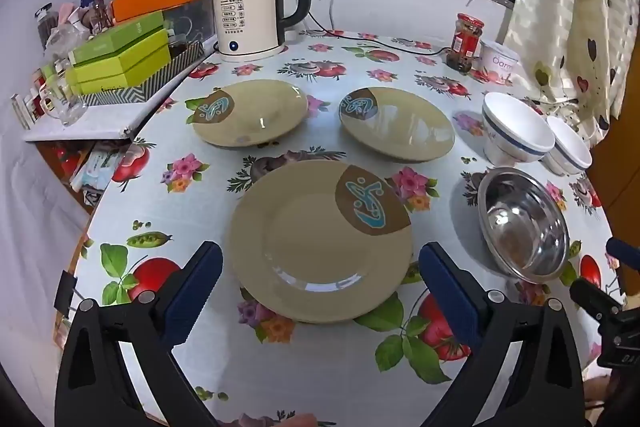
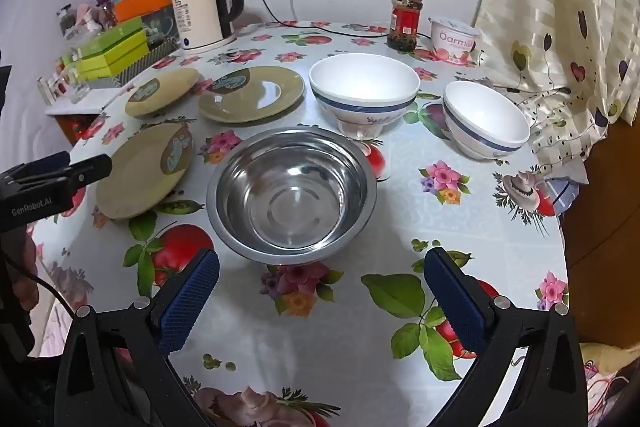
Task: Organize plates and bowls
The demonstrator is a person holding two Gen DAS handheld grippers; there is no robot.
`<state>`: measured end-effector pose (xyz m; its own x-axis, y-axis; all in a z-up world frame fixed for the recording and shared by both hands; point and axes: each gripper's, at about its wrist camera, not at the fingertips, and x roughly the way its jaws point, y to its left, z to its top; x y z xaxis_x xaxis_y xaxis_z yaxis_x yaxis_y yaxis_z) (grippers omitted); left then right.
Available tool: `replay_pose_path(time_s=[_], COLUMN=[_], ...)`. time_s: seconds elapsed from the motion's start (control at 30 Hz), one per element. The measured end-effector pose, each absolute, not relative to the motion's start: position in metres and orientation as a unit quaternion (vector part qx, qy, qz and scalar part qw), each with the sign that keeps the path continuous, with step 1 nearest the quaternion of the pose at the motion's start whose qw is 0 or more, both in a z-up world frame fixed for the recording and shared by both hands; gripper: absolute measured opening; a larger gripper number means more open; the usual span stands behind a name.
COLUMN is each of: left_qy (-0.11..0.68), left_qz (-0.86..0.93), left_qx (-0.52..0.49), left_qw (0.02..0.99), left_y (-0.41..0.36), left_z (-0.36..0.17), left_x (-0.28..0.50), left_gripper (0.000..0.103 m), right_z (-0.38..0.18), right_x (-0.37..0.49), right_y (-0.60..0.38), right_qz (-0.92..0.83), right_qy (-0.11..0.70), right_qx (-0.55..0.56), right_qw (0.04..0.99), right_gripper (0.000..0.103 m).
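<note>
Three olive plates lie apart on the floral table: a near plate [image 1: 316, 243] [image 2: 144, 171], a far left plate [image 1: 250, 113] [image 2: 162, 93] and a far right plate [image 1: 398, 125] [image 2: 252, 95]. A steel bowl [image 1: 524, 227] [image 2: 292, 195] stands upright beside them. Two white bowls with blue bands stand behind it, a larger one [image 1: 516, 131] [image 2: 364, 93] and a smaller one [image 1: 570, 147] [image 2: 486, 121]. My left gripper [image 1: 320, 263] is open and empty, hovering over the near plate's front. My right gripper [image 2: 322, 271] is open and empty, just in front of the steel bowl.
An electric kettle [image 1: 256, 7] [image 2: 206, 11] with its cord, a red-lidded jar [image 1: 466, 43] [image 2: 405, 21] and a yogurt tub [image 1: 500, 61] [image 2: 454, 39] stand at the table's far edge. Green boxes [image 1: 120, 55] sit on a shelf at left. A curtain [image 2: 560, 7] hangs at right.
</note>
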<state>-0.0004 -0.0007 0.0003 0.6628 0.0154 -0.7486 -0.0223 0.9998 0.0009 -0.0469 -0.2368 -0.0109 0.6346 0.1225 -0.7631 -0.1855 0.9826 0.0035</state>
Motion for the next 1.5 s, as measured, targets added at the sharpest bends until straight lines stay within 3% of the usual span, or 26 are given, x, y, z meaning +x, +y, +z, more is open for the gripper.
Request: replay_pose_path(time_s=[1.5], left_qy=[0.438], left_qz=[-0.017], left_qx=[0.0], left_qw=[0.899], left_y=[0.001], left_z=[-0.014], left_x=[-0.006], left_gripper=[0.099], right_z=[-0.008], right_x=[-0.047], right_y=[-0.228], right_qz=[0.091], right_qy=[0.416], right_qx=[-0.047], right_qw=[0.904], right_gripper=[0.103])
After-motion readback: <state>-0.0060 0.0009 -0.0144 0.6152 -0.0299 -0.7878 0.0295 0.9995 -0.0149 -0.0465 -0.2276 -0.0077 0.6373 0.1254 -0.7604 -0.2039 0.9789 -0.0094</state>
